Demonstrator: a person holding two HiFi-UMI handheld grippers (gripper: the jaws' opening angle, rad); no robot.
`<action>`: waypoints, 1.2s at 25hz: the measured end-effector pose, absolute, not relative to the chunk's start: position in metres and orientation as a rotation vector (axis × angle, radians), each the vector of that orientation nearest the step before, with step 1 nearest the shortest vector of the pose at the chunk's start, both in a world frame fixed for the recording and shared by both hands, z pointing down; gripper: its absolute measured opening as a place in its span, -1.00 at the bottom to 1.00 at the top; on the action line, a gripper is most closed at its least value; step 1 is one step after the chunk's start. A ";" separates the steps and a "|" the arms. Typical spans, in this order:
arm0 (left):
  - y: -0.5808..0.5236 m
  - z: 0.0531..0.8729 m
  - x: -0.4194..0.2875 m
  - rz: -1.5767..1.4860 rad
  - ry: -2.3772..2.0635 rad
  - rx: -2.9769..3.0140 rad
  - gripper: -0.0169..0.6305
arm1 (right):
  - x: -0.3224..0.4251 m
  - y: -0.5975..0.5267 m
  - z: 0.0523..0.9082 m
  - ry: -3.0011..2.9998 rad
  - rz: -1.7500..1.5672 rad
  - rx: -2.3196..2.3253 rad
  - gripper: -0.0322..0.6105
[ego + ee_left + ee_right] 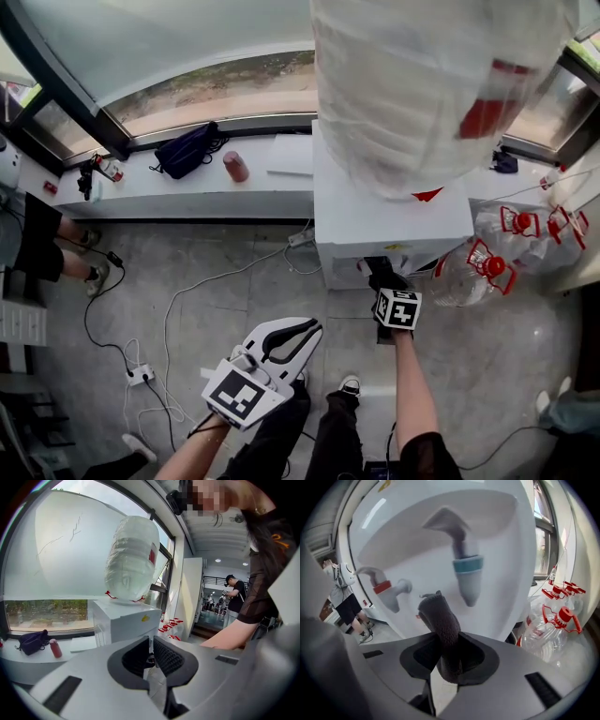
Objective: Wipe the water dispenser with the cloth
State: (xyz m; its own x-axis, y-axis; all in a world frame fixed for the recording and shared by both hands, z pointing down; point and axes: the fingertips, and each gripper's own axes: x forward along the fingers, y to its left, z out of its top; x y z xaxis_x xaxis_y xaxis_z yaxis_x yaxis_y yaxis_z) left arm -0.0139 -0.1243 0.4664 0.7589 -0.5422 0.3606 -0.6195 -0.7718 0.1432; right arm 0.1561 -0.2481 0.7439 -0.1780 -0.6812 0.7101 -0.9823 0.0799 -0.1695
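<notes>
The white water dispenser (389, 220) stands by the window with a big clear bottle (427, 84) on top. In the right gripper view its tap recess fills the frame, with a red tap (389, 592) and a blue tap (468, 571). My right gripper (447, 651) is shut on a dark grey cloth (443, 630), whose folded end rises toward the recess just below the taps. From the head view that gripper (386, 281) is at the dispenser's front. My left gripper (292, 339) hangs back over the floor, jaws nearly together with nothing between them; the dispenser (124, 620) shows beyond it.
Several empty bottles with red caps (492, 262) lie right of the dispenser. A white sill (187, 178) carries a dark bag (186, 148) and a red cup (235, 167). Cables and a power strip (141, 375) run over the grey floor. A person (42, 239) stands at far left.
</notes>
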 end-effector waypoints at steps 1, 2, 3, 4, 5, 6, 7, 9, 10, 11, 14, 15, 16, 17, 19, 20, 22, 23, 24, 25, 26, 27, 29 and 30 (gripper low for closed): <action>-0.125 0.467 -0.008 0.438 -0.902 2.707 -0.85 | 0.168 -0.251 0.744 -1.903 0.890 1.662 -0.58; -0.126 0.468 -0.002 0.436 -0.893 2.712 -0.85 | 0.179 -0.252 0.743 -1.893 0.891 1.682 -0.58; -0.126 0.468 0.004 0.435 -0.886 2.717 -0.85 | 0.190 -0.253 0.742 -1.883 0.890 1.697 -0.58; -0.126 0.468 0.009 0.433 -0.879 2.722 -0.85 | 0.199 -0.252 0.741 -1.875 0.886 1.707 -0.58; -0.126 0.468 0.014 0.432 -0.875 2.726 -0.85 | 0.208 -0.251 0.741 -1.869 0.880 1.710 -0.58; -0.126 0.469 0.019 0.431 -0.871 2.728 -0.85 | 0.215 -0.249 0.740 -1.864 0.872 1.709 -0.58; -0.125 0.469 0.023 0.432 -0.867 2.730 -0.85 | 0.222 -0.246 0.740 -1.857 0.863 1.709 -0.58; -0.124 0.469 0.032 0.438 -0.858 2.733 -0.85 | 0.238 -0.241 0.739 -1.839 0.860 1.729 -0.58; -0.123 0.469 0.035 0.442 -0.852 2.735 -0.85 | 0.247 -0.239 0.738 -1.830 0.873 1.751 -0.58; -0.122 0.469 0.039 0.445 -0.846 2.738 -0.85 | 0.256 -0.236 0.737 -1.822 0.895 1.777 -0.58; -0.119 0.469 0.051 0.450 -0.830 2.745 -0.85 | 0.281 -0.230 0.736 -1.799 0.929 1.821 -0.58; -0.118 0.468 0.054 0.451 -0.827 2.746 -0.85 | 0.288 -0.227 0.735 -1.792 0.923 1.823 -0.58; -0.116 0.468 0.058 0.450 -0.825 2.747 -0.85 | 0.293 -0.225 0.734 -1.785 0.918 1.825 -0.58; -0.115 0.467 0.060 0.449 -0.824 2.748 -0.85 | 0.298 -0.222 0.733 -1.781 0.916 1.827 -0.58; -0.114 0.466 0.064 0.448 -0.825 2.747 -0.85 | 0.303 -0.216 0.731 -1.780 0.925 1.829 -0.58; -0.114 0.465 0.066 0.449 -0.827 2.747 -0.85 | 0.303 -0.213 0.731 -1.784 0.933 1.826 -0.58; -0.115 0.466 0.067 0.456 -0.833 2.753 -0.85 | 0.298 -0.208 0.733 -1.802 0.948 1.805 -0.58; -0.116 0.467 0.068 0.460 -0.836 2.756 -0.85 | 0.292 -0.205 0.735 -1.814 0.953 1.787 -0.58; -0.117 0.468 0.067 0.462 -0.839 2.758 -0.85 | 0.284 -0.203 0.738 -1.827 0.956 1.764 -0.58; -0.118 0.469 0.066 0.463 -0.842 2.759 -0.85 | 0.274 -0.200 0.741 -1.840 0.958 1.736 -0.58; -0.118 0.470 0.064 0.463 -0.845 2.758 -0.85 | 0.262 -0.196 0.745 -1.854 0.959 1.703 -0.58; -0.118 0.471 0.062 0.465 -0.847 2.757 -0.85 | 0.250 -0.194 0.749 -1.868 0.960 1.669 -0.58; -0.118 0.474 0.057 0.469 -0.850 2.754 -0.85 | 0.224 -0.189 0.758 -1.894 0.963 1.609 -0.58; -0.117 0.476 0.054 0.471 -0.850 2.751 -0.85 | 0.211 -0.188 0.763 -1.906 0.968 1.584 -0.58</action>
State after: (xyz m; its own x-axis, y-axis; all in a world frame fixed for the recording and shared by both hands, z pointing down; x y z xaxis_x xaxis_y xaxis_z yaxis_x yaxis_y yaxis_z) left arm 0.0541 -0.1168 0.4763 0.7808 -0.5068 0.3654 -0.5786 -0.8072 0.1169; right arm 0.2112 -0.1879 0.7627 -0.2182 -0.6363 0.7399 -0.9728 0.0816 -0.2167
